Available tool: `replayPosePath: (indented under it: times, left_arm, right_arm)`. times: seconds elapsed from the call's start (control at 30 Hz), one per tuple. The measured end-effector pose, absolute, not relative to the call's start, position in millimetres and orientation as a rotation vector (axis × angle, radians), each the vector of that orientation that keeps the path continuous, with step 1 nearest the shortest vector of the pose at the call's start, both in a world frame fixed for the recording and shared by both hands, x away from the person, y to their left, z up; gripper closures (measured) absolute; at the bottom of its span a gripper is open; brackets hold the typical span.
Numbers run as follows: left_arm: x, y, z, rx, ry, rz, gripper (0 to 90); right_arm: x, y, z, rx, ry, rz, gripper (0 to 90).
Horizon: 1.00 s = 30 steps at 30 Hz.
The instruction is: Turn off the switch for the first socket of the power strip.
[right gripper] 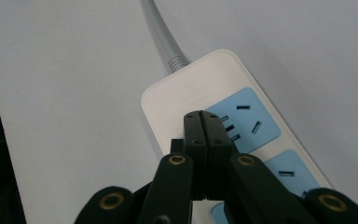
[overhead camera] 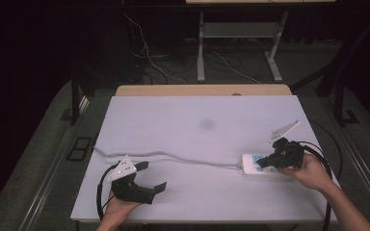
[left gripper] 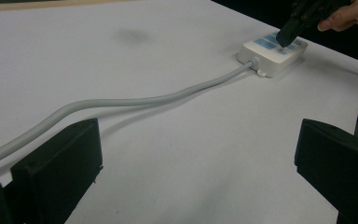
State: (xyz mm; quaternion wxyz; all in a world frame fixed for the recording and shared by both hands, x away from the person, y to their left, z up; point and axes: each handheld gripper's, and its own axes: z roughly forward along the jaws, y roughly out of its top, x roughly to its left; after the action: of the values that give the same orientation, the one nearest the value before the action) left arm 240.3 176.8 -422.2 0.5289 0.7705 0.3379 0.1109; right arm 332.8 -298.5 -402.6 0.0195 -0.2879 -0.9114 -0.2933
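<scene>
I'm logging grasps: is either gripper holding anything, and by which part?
Nothing is held. The right gripper is shut empty, tips over the power strip; the left gripper stands open above the table.

Legible text: none. Power strip (right gripper: 200,93): faint embossed marking on white casing at 12 o'clock from first blue socket panel (right gripper: 244,119), too small and pale to read. No labels, brands or numbers elsewhere.
</scene>
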Motion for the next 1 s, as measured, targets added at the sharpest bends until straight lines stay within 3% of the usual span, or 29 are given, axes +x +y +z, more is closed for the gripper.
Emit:
replayPosePath:
  times: [1.0]
  left_arm:
    - [239.6, 177.0, -421.8, 1.840, 0.804, 0.267, 0.0]
  right_arm:
    - [329.6, -293.7, -410.4, -0.828, -2.862, -0.911, 90.0]
